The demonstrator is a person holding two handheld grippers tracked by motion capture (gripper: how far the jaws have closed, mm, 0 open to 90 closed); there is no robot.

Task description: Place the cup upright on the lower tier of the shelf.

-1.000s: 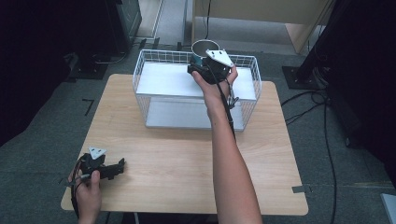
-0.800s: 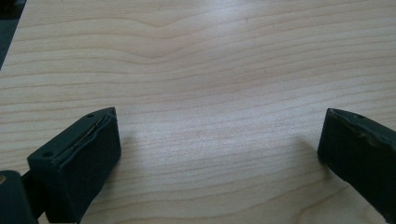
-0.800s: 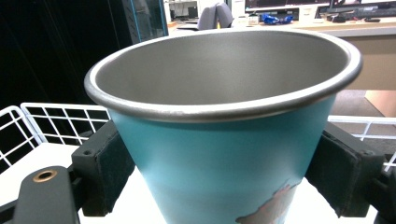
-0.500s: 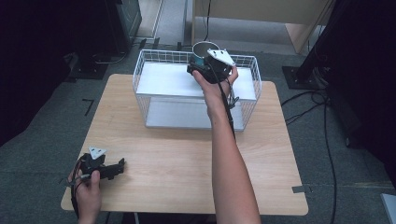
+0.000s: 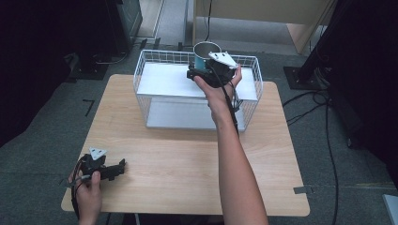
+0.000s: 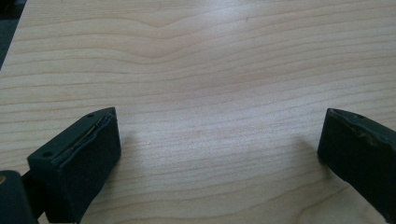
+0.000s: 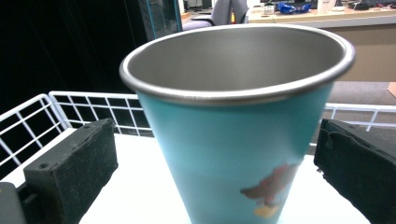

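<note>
A teal metal cup [image 5: 206, 49] [image 7: 233, 140] with a steel rim and a small printed figure stands upright on the white shelf inside a white wire basket [image 5: 141, 70] [image 7: 93, 112], near its far side. My right gripper [image 5: 199, 70] [image 7: 215, 158] is open, one black jaw on each side of the cup, with a gap visible at the left jaw. My left gripper [image 5: 119, 168] [image 6: 219, 154] rests low over the wooden table [image 5: 178, 159] [image 6: 210, 56] at the front left. It is open with nothing between its jaws.
The basket takes up the back middle of the table. Dark stands and cables [image 5: 319, 98] lie on the floor to the right. A beige cabinet [image 5: 263, 11] stands behind the table.
</note>
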